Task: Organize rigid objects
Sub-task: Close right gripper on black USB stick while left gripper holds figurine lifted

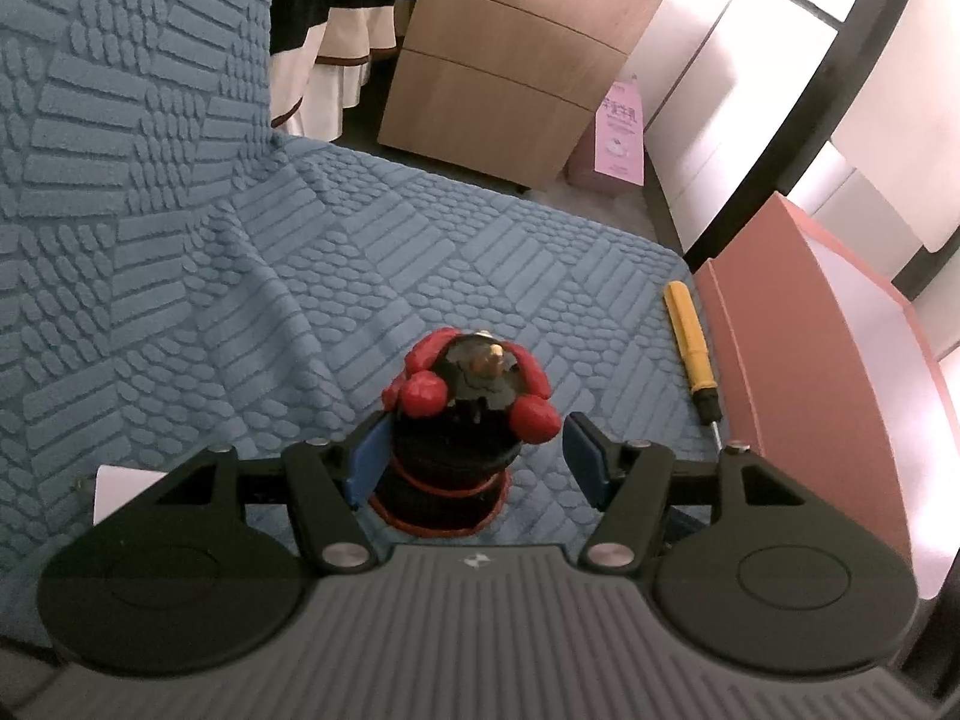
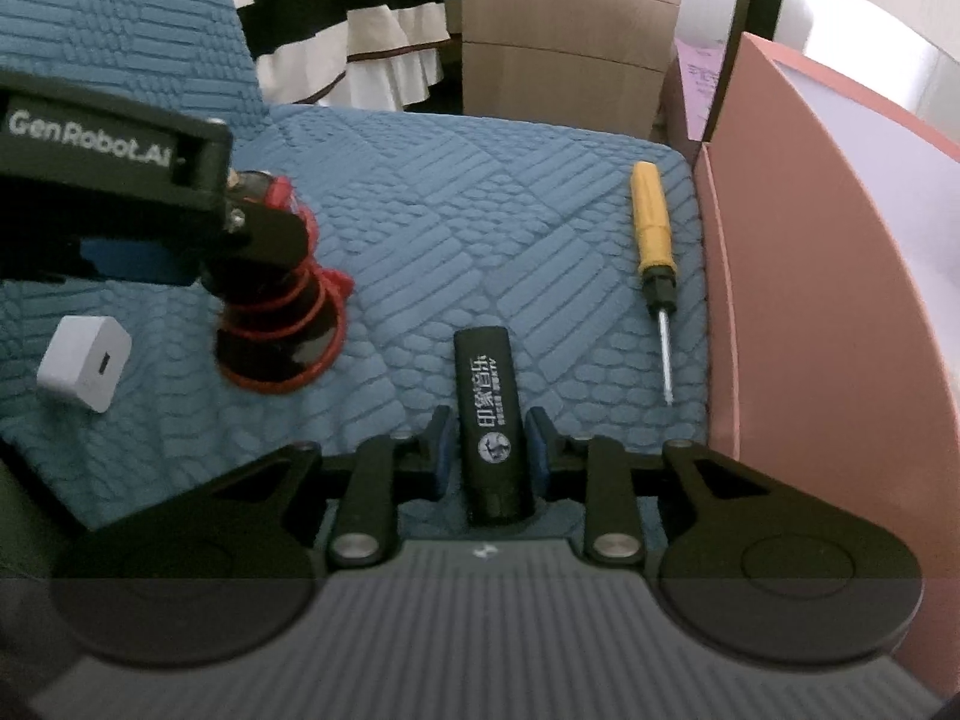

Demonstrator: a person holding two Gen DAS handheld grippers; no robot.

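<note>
Black stick (image 2: 493, 420) runs under right gripper (image 2: 489, 450), end hidden.

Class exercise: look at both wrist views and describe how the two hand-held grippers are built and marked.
Each hand-held gripper has a ribbed grey body, black linkage arms with silver pivots, and blue pads. In the right wrist view, the left one's black housing reads "GenRobot.AI" in white.

Wooden drawer cabinet (image 1: 510, 54), striped fabric (image 2: 360, 18)
</note>
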